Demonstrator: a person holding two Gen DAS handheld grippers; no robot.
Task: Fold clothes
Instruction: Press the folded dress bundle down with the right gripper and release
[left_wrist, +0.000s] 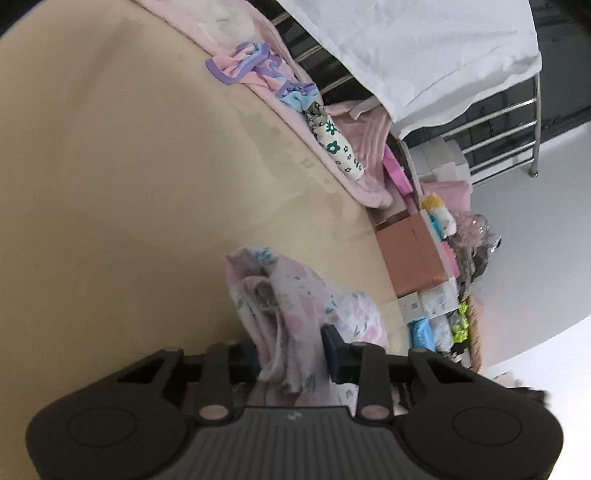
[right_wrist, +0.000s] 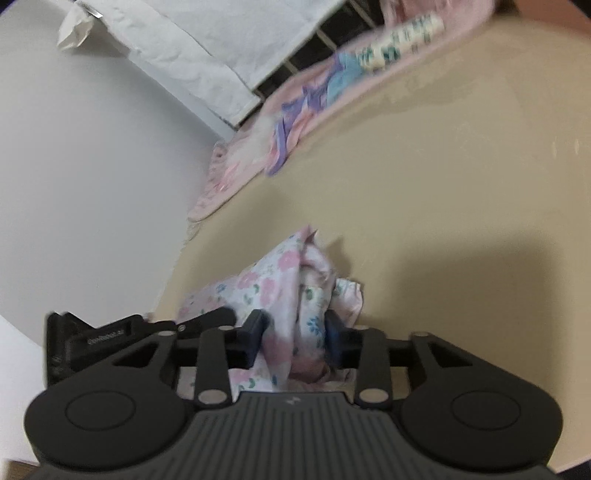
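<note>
Left tool, right tool: both clamped.

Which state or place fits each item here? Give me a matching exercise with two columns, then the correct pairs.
Column one:
1. floral garment
2. purple-trimmed garment
3. brown box
4. white sheet

Column two:
A. draped over a metal rack
B. bunched between the pads of both grippers
C. lying at the beige table's far edge
D. standing off the table beside packaged goods

Pairs: 1-B, 2-C, 3-D, 4-A
</note>
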